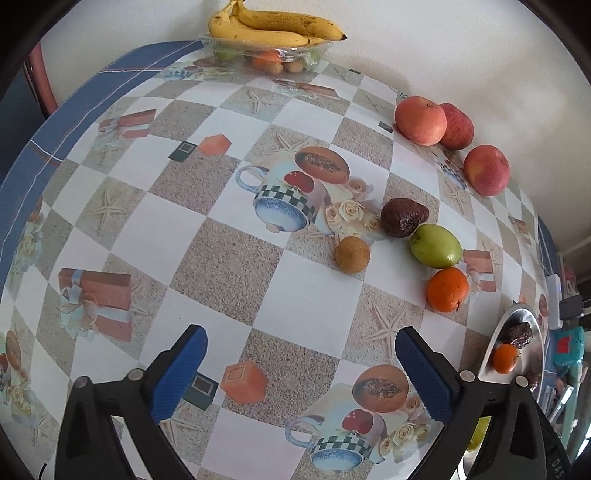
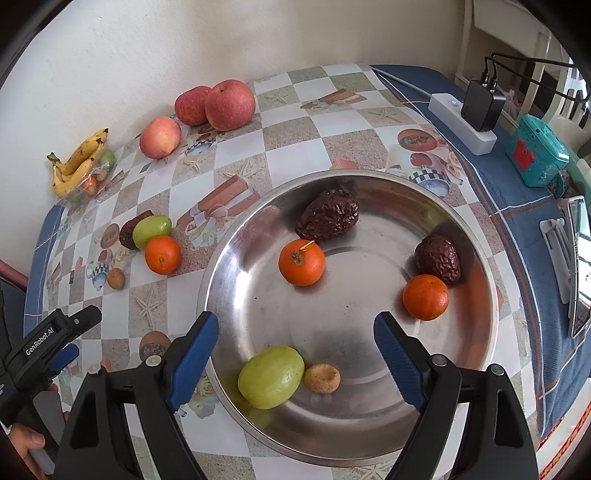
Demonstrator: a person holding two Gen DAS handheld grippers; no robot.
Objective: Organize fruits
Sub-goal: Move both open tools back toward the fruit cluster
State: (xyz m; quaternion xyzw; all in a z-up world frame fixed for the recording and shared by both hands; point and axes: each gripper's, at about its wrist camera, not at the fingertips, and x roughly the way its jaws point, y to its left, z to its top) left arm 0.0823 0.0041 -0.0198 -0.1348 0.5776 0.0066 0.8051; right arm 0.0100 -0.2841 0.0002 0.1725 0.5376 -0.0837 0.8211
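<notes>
Loose on the patterned tablecloth [image 1: 221,229], ahead and to the right of the left gripper [image 1: 301,343]: a tight cluster of four small fruits not yet gathered

Nearest the claw, a small tan fruit [image 1: 352,254], just right of its centre line; beyond it and further right a dark wrinkled fruit [image 1: 404,216], then a green fruit [image 1: 436,245] touching or almost touching it, then an orange [image 1: 447,289] just beside the green one on the near side

Green fruit lying with its long axis roughly crosswise to the claw, so roughly in line with the closing direction of the fingers; likely calls for a turn of the wrist, or a start on one of the rounder fruits

Left gripper spread wide and holding nothing, hovering over bare cloth short of the cluster

Right gripper [image 2: 295,325] likewise wide apart and empty, poised over the steel bowl [image 2: 258,295], which already holds six pieces; from this claw the same cluster sits far to the left, past the bowl's rim

Judged the left hand's reach: nearer the cluster, with no bowl in the way

Further ahead of the left claw, against the wall, three apples [image 1: 421,120] to the right and bananas [image 1: 273,24] on a plastic tray [image 1: 266,48] straight on
</notes>
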